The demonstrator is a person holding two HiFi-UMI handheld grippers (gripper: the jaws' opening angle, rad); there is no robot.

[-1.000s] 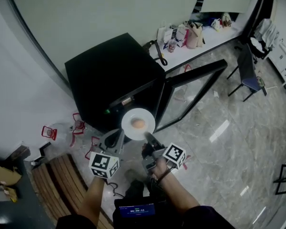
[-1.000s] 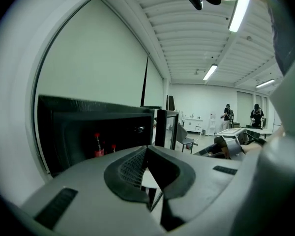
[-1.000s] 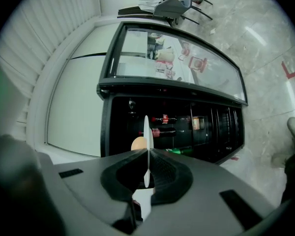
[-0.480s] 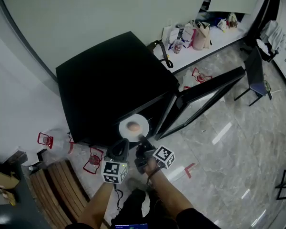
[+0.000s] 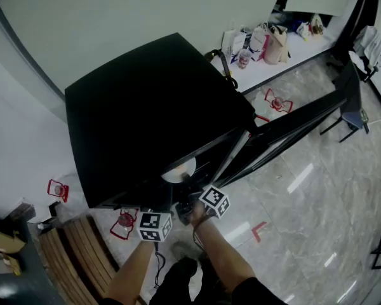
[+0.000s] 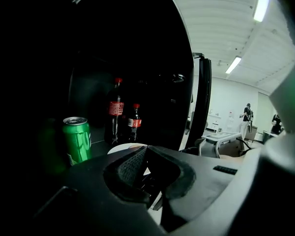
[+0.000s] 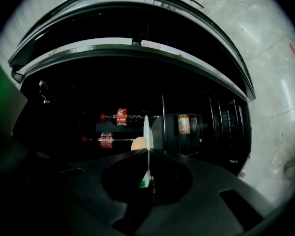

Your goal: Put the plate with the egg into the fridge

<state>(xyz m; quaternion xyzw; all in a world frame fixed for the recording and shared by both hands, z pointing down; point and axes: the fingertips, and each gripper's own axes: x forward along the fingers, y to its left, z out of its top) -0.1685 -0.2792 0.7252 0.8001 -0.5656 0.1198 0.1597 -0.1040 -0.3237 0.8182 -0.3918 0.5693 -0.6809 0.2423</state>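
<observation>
The right gripper (image 7: 148,153) is at the fridge's (image 5: 146,107) open front, rolled onto its side. Its jaws are closed flat on the near rim of the white plate (image 5: 180,169), one above it and one below. The left gripper (image 6: 145,150) sits just beside it, upright. Its jaw tips meet with nothing pinched between them, and the plate's rim lies just past the tips. Whether they touch the plate cannot be told.

The plate is level at the mouth of the fridge, with its far part already under the fridge's top edge. The egg (image 7: 137,143) lies on it near the middle.

Deeper inside the fridge, a green can (image 6: 77,140) stands at the left. Two cola bottles (image 6: 115,111) stand upright behind it toward the back. A can with an orange label (image 7: 184,124) shows across a shelf line from them.

The door (image 5: 292,122) is swung wide open on the fridge's right side. Beyond the fridge, along the wall, a white ledge (image 5: 301,46) carries several bags (image 5: 267,40).
</observation>
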